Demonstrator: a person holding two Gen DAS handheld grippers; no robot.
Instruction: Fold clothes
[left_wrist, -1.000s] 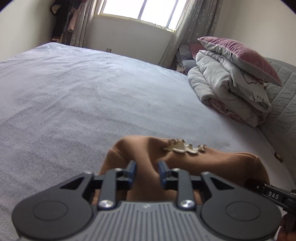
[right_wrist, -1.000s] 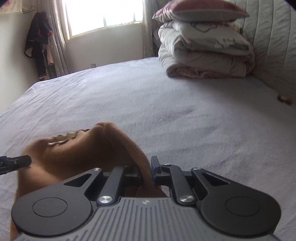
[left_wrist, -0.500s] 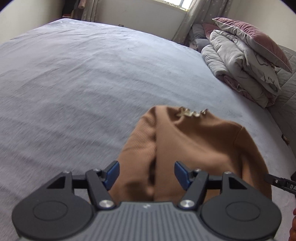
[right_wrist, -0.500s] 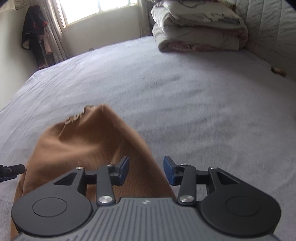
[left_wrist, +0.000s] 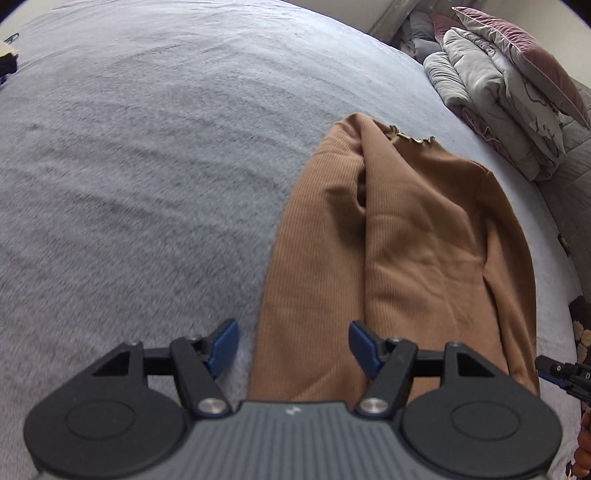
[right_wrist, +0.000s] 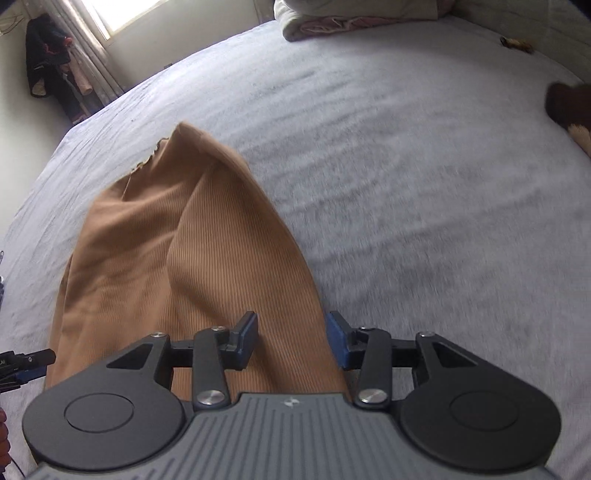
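A tan ribbed top (left_wrist: 406, 240) lies lengthwise on the grey bed (left_wrist: 129, 166), its frilled neckline at the far end and its sides folded inward. My left gripper (left_wrist: 293, 347) hovers open over the near left edge of the cloth, and its blue pads (left_wrist: 221, 347) do not press on it. In the right wrist view the same top (right_wrist: 166, 240) runs away from my right gripper (right_wrist: 292, 341), which is open over the near right edge, the cloth lying loose between the pads. Each gripper's tip shows at the edge of the other's view.
A stack of folded quilts with a pink pillow (left_wrist: 498, 92) sits at the far right of the bed by the headboard. A dark brown item (right_wrist: 569, 107) lies at the right edge. Clothes (right_wrist: 48, 66) hang beside the window.
Both grippers were shut on the bunched top a second ago; they have opened, let go and drawn back toward its near end. The top now lies stretched out on the bed.
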